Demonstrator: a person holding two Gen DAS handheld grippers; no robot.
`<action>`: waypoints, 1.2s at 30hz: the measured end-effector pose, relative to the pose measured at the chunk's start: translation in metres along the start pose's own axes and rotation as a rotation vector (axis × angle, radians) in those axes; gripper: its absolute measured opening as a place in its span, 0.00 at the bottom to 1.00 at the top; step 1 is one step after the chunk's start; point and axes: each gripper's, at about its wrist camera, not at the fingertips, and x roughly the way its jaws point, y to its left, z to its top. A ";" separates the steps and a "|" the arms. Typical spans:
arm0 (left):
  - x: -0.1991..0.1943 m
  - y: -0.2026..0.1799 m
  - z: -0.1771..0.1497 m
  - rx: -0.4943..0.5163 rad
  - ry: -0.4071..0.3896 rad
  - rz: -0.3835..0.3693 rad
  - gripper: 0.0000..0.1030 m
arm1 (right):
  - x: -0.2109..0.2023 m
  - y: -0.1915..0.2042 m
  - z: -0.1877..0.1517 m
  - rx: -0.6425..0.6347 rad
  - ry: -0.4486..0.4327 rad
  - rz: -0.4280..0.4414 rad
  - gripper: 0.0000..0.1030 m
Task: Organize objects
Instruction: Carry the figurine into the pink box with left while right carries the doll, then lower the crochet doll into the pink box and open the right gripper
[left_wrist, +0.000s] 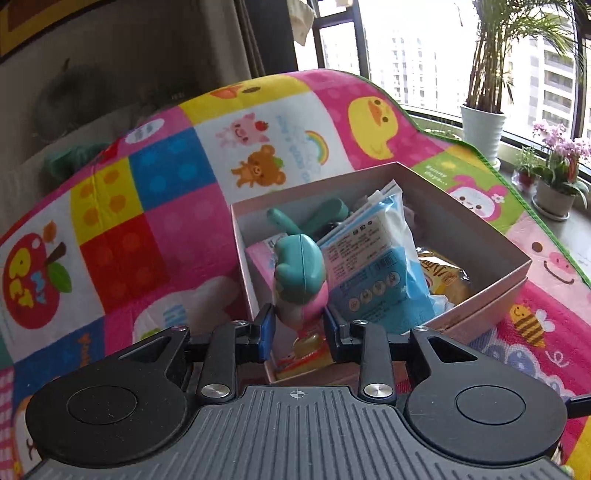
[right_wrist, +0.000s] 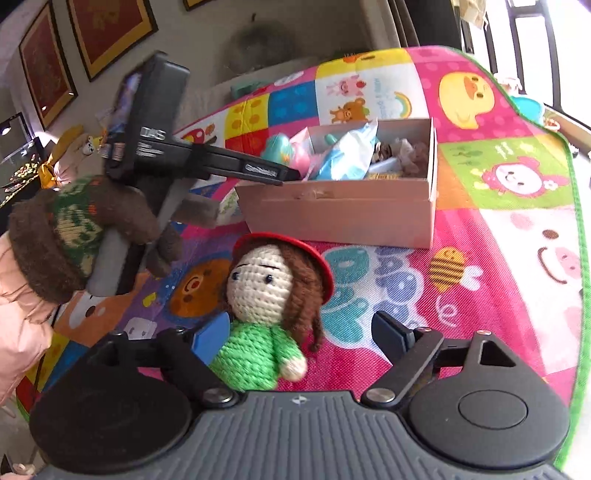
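Left gripper (left_wrist: 299, 328): clenching teal-and-pink toy (left_wrist: 300, 280) over crowded box (left_wrist: 491, 291).
Right gripper (right_wrist: 295, 339): gaping around crochet doll (right_wrist: 271, 306).
Risk: toy tipping off piled contents, spilling out.

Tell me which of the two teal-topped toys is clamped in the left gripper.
The teal-and-pink toy held above the box's near corner, pinched in the left gripper. The other teal toy lies loose inside the box.

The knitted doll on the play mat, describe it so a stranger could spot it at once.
Find the colourful play mat, then the pink box. Just in front of the box lies the doll, between the open right tongs. Only it has a red hat, brown hair and green top.
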 end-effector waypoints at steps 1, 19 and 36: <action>-0.006 0.003 -0.001 -0.019 -0.021 -0.008 0.31 | 0.003 0.001 0.000 0.005 0.005 0.003 0.82; -0.069 0.077 -0.111 -0.640 -0.235 -0.120 0.30 | 0.012 0.008 0.044 0.035 0.022 0.092 0.59; -0.058 0.089 -0.134 -0.726 -0.255 -0.226 0.30 | 0.107 -0.063 0.174 0.062 0.047 -0.227 0.68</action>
